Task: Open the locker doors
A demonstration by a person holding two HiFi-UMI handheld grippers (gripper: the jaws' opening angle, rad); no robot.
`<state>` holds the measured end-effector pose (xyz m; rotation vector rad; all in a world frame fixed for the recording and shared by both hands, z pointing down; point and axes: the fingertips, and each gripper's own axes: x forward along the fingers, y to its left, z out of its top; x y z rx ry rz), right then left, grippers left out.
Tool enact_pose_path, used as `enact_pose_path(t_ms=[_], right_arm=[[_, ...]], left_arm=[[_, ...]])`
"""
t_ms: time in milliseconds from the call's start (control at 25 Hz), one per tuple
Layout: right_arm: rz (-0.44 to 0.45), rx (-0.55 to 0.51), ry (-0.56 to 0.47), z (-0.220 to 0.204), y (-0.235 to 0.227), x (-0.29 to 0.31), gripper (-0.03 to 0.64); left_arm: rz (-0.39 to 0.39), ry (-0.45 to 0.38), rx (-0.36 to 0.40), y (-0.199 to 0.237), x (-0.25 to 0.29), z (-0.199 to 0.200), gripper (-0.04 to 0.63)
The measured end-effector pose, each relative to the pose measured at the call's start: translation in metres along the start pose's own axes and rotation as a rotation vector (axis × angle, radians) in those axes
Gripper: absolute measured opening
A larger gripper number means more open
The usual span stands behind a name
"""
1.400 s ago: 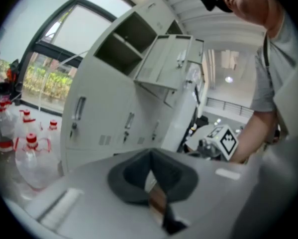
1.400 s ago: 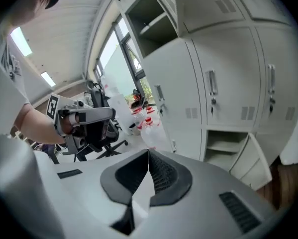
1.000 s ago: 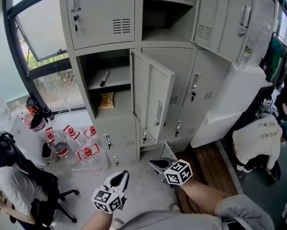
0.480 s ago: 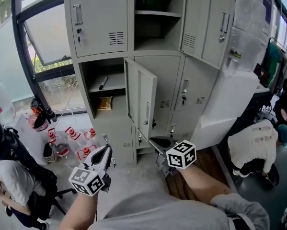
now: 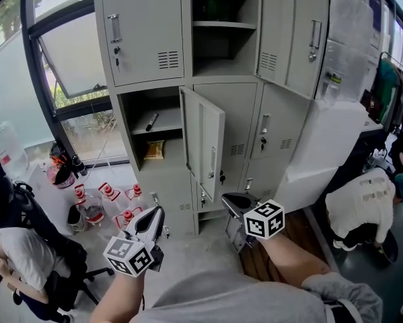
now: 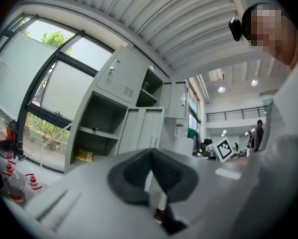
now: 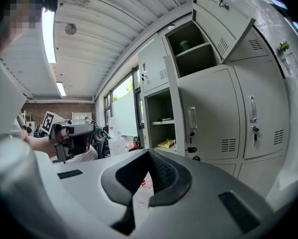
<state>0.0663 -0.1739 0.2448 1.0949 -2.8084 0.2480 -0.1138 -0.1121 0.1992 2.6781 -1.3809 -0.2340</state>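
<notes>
Head view, nearest first: left gripper low at left, jaws pressed together on nothing; right gripper just beside it, likewise closed and empty. Same in the left gripper view and the right gripper view: pads meeting at the tip, nothing gripped. Both tips toward the lockers, well short of any handle.

Straight ahead, standing on the floor by the window: grey metal locker bank, partly opened.
- Middle row: left compartment open, with a dark tube on the shelf and a yellow packet below; middle door swung out from its right edge, handle on the free edge.
- Top row: top-left door shut, with handle, lock and vent slits; centre compartment open, upper door swung aside to the right.

Red-labelled bottles on the floor to the left; print too small to read.
</notes>
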Motion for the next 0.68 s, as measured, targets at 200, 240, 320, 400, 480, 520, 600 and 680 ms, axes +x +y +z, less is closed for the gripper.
enact_pose_path(t_ms=[200, 240, 320, 400, 480, 520, 600, 680], right_arm=[[-0.005, -0.013, -0.004, 0.006, 0.001, -0.001, 0.006], [-0.005, -0.017, -0.005, 0.006, 0.002, -0.001, 0.006], [-0.005, -0.023, -0.004, 0.007, 0.002, -0.002, 0.006], [-0.006, -0.025, -0.003, 0.007, 0.003, -0.002, 0.006], [-0.007, -0.027, -0.001, 0.008, 0.003, -0.001, 0.006], [-0.007, -0.028, 0.0, 0.008, 0.003, 0.0, 0.006], [-0.005, -0.029, 0.0, 0.008, 0.004, 0.001, 0.006], [-0.003, -0.03, 0.0, 0.008, 0.005, 0.002, 0.006]], left_arm=[[-0.001, -0.015, -0.004, 0.003, -0.005, 0.006, 0.005], [-0.001, -0.016, -0.005, 0.003, -0.005, 0.006, 0.005], [-0.003, -0.018, -0.009, 0.002, -0.007, 0.005, 0.005], [-0.004, -0.017, -0.014, 0.001, -0.009, 0.005, 0.005], [-0.004, -0.016, -0.014, 0.001, -0.01, 0.005, 0.005], [-0.004, -0.016, -0.013, 0.001, -0.011, 0.005, 0.005], [-0.002, -0.016, -0.017, 0.002, -0.013, 0.005, 0.005], [0.002, -0.017, -0.023, 0.003, -0.015, 0.005, 0.005]])
